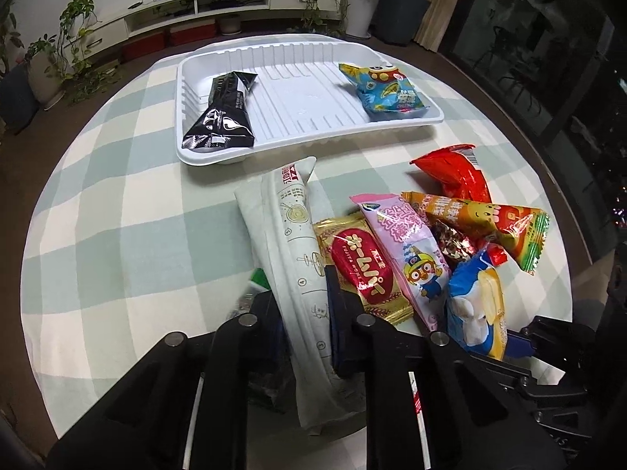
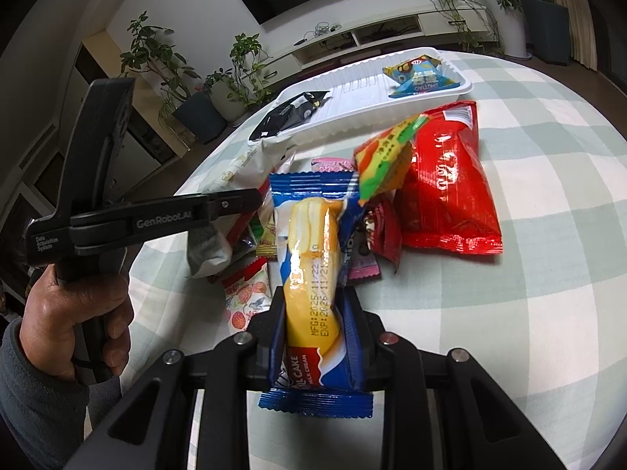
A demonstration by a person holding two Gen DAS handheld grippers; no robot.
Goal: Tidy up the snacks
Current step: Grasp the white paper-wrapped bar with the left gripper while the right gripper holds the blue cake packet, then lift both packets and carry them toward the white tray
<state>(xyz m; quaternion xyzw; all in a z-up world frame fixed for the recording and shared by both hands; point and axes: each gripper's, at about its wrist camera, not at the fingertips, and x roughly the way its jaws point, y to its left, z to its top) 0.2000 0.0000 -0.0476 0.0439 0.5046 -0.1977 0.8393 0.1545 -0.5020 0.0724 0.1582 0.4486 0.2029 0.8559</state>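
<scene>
Snacks lie heaped at the near side of a round bench (image 1: 98,215) under a green-and-white checked cloth, while a white ribbed tray (image 1: 309,94) sits toward the far edge. Two packets are in the tray: a black packet (image 1: 223,117) against its left wall and a blue-and-yellow packet (image 1: 386,88) at its right end, with the whole middle of the tray bare between them.

The left claw (image 1: 303,305) is clamped on a long white packet (image 1: 292,258) that points toward the tray's near rim. The right claw (image 2: 313,305) grips a blue roll-cake packet (image 2: 313,258) by its lower half, its upper end lying over the pile.

Beside them lie a red-and-gold packet (image 1: 362,270), a pink cartoon packet (image 1: 407,250), an orange packet (image 1: 486,223) and a large red packet (image 2: 446,188), overlapping one another; smaller wrappers are half hidden beneath and cannot be counted.

Open cloth stretches left of the pile and tray to the bench's edge, and a narrower strip on the right. A hand (image 2: 74,325) in a grey sleeve holds the left tool's handle.
</scene>
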